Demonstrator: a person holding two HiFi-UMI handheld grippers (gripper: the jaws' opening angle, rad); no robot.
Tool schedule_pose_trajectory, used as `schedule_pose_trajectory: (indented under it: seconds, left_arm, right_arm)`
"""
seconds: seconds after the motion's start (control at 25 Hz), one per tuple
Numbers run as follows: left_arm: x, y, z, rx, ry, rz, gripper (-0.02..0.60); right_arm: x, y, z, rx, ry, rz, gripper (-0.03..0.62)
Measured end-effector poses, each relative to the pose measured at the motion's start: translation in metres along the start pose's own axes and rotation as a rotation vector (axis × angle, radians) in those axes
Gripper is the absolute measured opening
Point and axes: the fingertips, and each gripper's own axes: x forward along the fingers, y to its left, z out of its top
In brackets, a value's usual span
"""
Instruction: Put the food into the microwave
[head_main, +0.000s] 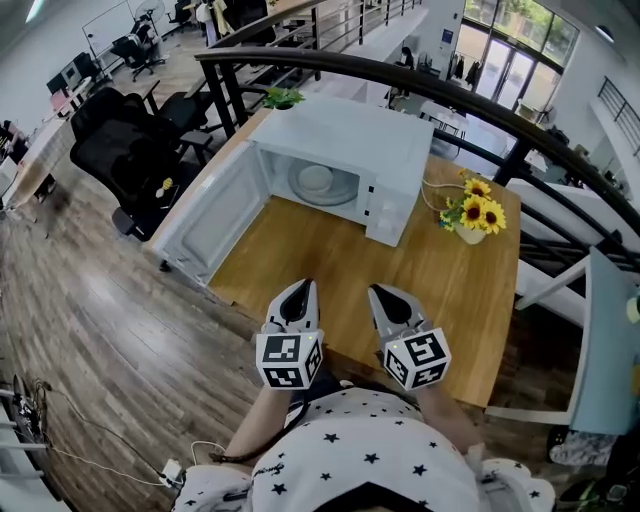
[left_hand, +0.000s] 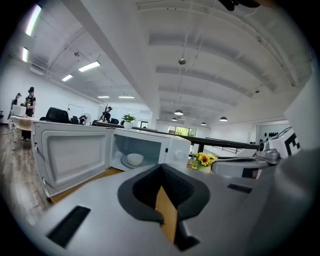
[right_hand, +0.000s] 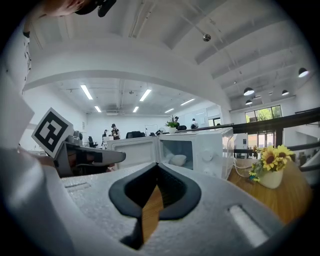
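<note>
**Both grippers closed and empty, bowl already in the open microwave**

The jaws of the left gripper (head_main: 300, 290) and the right gripper (head_main: 386, 294) meet tip to tip with nothing held (only the wooden table (head_main: 300, 250) shows through the gap behind the tips). That fits a finished placement: the white bowl (head_main: 316, 180) sits on the turntable inside the microwave (head_main: 340, 125), and its door (head_main: 205, 225) stands wide open on the left, probably awaiting closing. Both grippers are side by side near the person's body at the table's near edge, aimed at the oven and tipped slightly down.
</note>
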Motion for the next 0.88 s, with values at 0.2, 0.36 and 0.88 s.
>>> schedule_pose_trajectory:
  seconds: [0.2, 0.36, 0.88]
  left_arm:
    - [-0.002, -0.007, -0.004, -0.013, -0.001, -0.010, 0.005]
    - [-0.001, -0.012, -0.002, -0.002, -0.005, -0.025, 0.003]
    - [0.003, -0.014, -0.004, 0.017, 0.020, -0.057, 0.005]
  right_arm:
    - [-0.006, 0.000, -0.002, -0.002, -0.001, 0.003, 0.005]
    - [-0.009, 0.000, -0.002, 0.000, -0.007, 0.001, 0.005]
    - [-0.004, 0.005, 0.000, -0.005, -0.005, -0.009, 0.005]
